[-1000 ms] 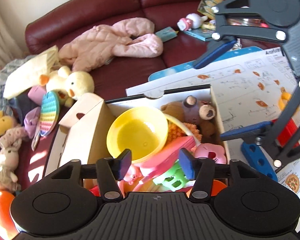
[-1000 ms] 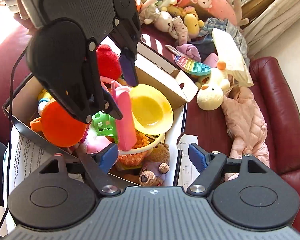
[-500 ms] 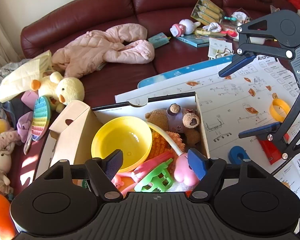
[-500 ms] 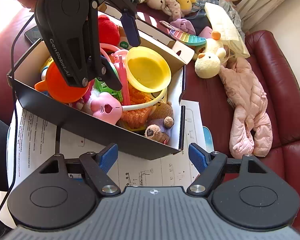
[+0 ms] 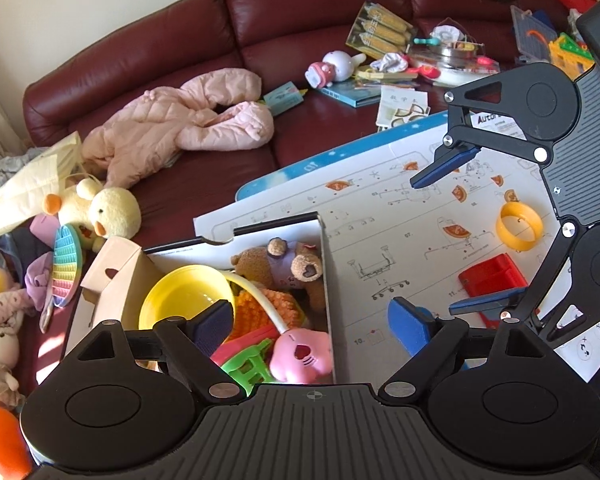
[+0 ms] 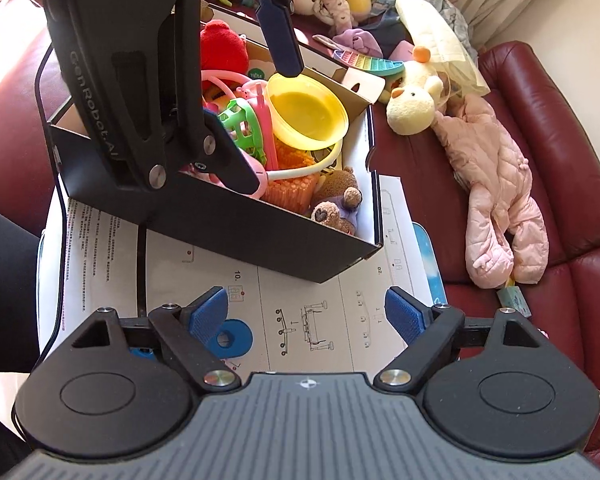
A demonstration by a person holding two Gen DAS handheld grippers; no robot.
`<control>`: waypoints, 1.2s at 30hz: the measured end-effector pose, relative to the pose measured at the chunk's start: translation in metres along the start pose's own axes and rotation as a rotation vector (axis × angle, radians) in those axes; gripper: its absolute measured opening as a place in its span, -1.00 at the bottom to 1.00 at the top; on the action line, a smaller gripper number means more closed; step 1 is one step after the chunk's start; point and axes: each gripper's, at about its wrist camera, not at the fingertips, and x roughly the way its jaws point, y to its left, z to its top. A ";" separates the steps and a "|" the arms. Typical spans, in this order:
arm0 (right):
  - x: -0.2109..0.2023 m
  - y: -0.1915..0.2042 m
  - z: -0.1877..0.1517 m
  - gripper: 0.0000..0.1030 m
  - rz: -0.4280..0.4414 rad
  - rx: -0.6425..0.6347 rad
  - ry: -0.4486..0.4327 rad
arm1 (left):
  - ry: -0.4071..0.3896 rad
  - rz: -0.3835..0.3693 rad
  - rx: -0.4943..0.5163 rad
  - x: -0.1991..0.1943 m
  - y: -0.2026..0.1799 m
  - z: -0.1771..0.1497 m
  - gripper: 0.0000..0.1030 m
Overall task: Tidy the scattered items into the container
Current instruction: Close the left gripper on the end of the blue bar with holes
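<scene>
- The box point(image 5: 324, 264) sits on the instruction sheet point(image 5: 400, 240), already crammed with toys.
- The left gripper point(image 5: 312, 320) and the right gripper point(image 6: 308, 316) are both empty, jaws opening wide, probably readying for the loose blue ring point(image 6: 230, 336), yellow ring point(image 5: 518, 226) and red block point(image 5: 492, 280).

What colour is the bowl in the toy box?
The bowl is bright yellow. It shows best in the right wrist view, sitting on top of the toys.

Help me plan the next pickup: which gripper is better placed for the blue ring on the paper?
Probably the right gripper: the blue ring lies just under its left finger, its jaws opening and empty. The left gripper straddles the box wall.
</scene>
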 end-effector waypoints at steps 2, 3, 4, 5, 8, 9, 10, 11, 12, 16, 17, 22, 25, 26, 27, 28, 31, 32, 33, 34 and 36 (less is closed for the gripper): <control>-0.003 0.003 -0.008 0.71 -0.002 0.010 0.006 | 0.007 -0.016 0.009 0.001 -0.015 0.001 0.81; -0.004 0.004 -0.012 0.71 -0.003 0.016 0.009 | 0.010 -0.026 0.014 0.002 -0.023 0.001 0.82; -0.005 0.004 -0.018 0.71 -0.005 0.025 0.013 | 0.014 -0.034 0.018 0.003 -0.030 0.000 0.82; -0.007 0.004 -0.022 0.72 -0.008 0.033 0.016 | 0.019 -0.041 0.022 0.005 -0.038 -0.001 0.84; -0.011 0.005 -0.036 0.73 -0.018 0.068 0.023 | 0.052 -0.065 0.033 0.015 -0.063 -0.009 0.86; -0.012 0.006 -0.042 0.73 -0.019 0.080 0.025 | 0.069 -0.071 0.033 0.020 -0.070 -0.013 0.86; -0.013 0.007 -0.046 0.73 -0.019 0.088 0.027 | 0.091 -0.076 0.031 0.026 -0.079 -0.018 0.86; -0.014 0.008 -0.051 0.73 -0.020 0.096 0.030 | 0.113 -0.081 0.028 0.033 -0.087 -0.023 0.86; -0.014 0.010 -0.056 0.74 -0.020 0.102 0.034 | 0.133 -0.082 0.021 0.040 -0.092 -0.028 0.86; -0.014 0.016 -0.073 0.75 -0.014 0.124 0.049 | 0.209 -0.074 -0.036 0.068 -0.105 -0.044 0.86; -0.014 0.018 -0.076 0.75 -0.012 0.131 0.050 | 0.226 -0.072 -0.057 0.075 -0.105 -0.046 0.86; -0.011 0.022 -0.090 0.75 0.004 0.167 0.051 | 0.276 -0.063 -0.113 0.102 -0.110 -0.052 0.85; -0.010 0.025 -0.097 0.75 0.017 0.183 0.048 | 0.289 -0.044 -0.116 0.113 -0.115 -0.054 0.85; -0.010 0.026 -0.098 0.75 0.019 0.188 0.048 | 0.295 -0.036 -0.116 0.117 -0.116 -0.054 0.85; -0.009 0.026 -0.100 0.75 0.021 0.193 0.049 | 0.299 -0.027 -0.116 0.120 -0.117 -0.055 0.85; -0.008 0.026 -0.102 0.75 0.023 0.200 0.051 | 0.305 -0.018 -0.115 0.124 -0.118 -0.056 0.85; -0.007 0.028 -0.106 0.75 0.032 0.212 0.055 | 0.313 -0.011 -0.116 0.130 -0.117 -0.059 0.80; -0.006 0.029 -0.107 0.75 0.036 0.215 0.055 | 0.314 -0.014 -0.115 0.132 -0.117 -0.060 0.78; -0.006 0.030 -0.108 0.75 0.042 0.219 0.056 | 0.313 -0.014 -0.111 0.133 -0.116 -0.060 0.76; -0.005 0.031 -0.109 0.75 0.046 0.221 0.056 | 0.314 -0.006 -0.102 0.135 -0.116 -0.061 0.75; -0.004 0.033 -0.112 0.75 0.059 0.225 0.062 | 0.313 0.006 -0.087 0.138 -0.116 -0.062 0.71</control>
